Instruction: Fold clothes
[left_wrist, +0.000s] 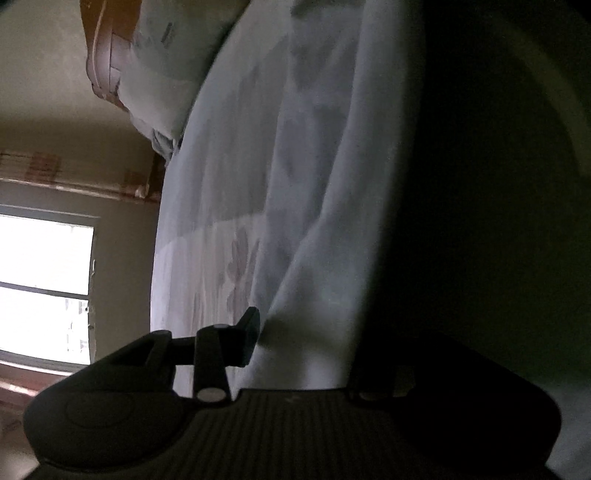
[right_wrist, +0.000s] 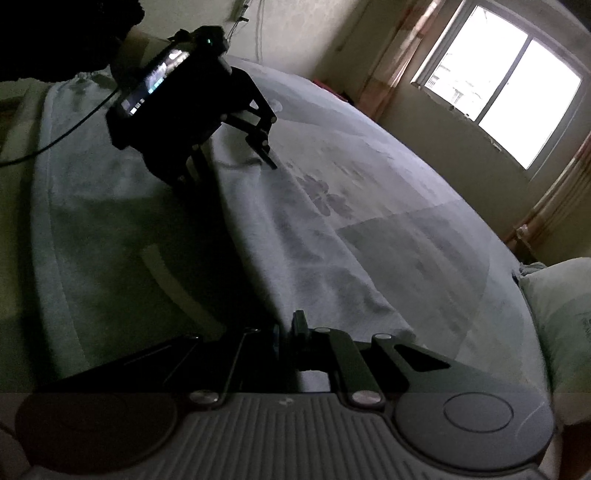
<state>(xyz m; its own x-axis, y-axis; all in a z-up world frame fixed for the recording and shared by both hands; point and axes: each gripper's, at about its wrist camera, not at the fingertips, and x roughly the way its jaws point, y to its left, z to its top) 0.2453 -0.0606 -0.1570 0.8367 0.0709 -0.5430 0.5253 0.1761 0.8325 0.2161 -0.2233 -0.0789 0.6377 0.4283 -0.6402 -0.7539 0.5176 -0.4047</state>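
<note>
In the right wrist view, the right gripper (right_wrist: 286, 334) sits lowest in the picture, its two fingers drawn together on the near edge of a pale blue-green garment (right_wrist: 295, 236), pinching the cloth between them. The garment lies spread on the bed (right_wrist: 424, 221), running from this near edge up toward the far left, with a raised fold along its length and a dark shadowed side to the left of the fold.

Farther along the same fold, the left gripper (right_wrist: 267, 157) reaches down onto the cloth, its body and lit screen above it, a cable trailing off to the left. Its fingers touch the garment, but this view does not show whether they are clenched on it.

In the left wrist view, one finger (left_wrist: 249, 332) of the left gripper shows just beside a lifted ridge of the garment (left_wrist: 317, 258); the other finger is lost in darkness, so the grip cannot be told.

Beyond the garment, the bedsheet bears a faint flower print (right_wrist: 325, 195). A pillow (right_wrist: 561, 306) rests at the right edge of the bed. Farthest off, a bright window (right_wrist: 506, 92) stands in the wall, with a curtain (right_wrist: 554, 199) beside it.
</note>
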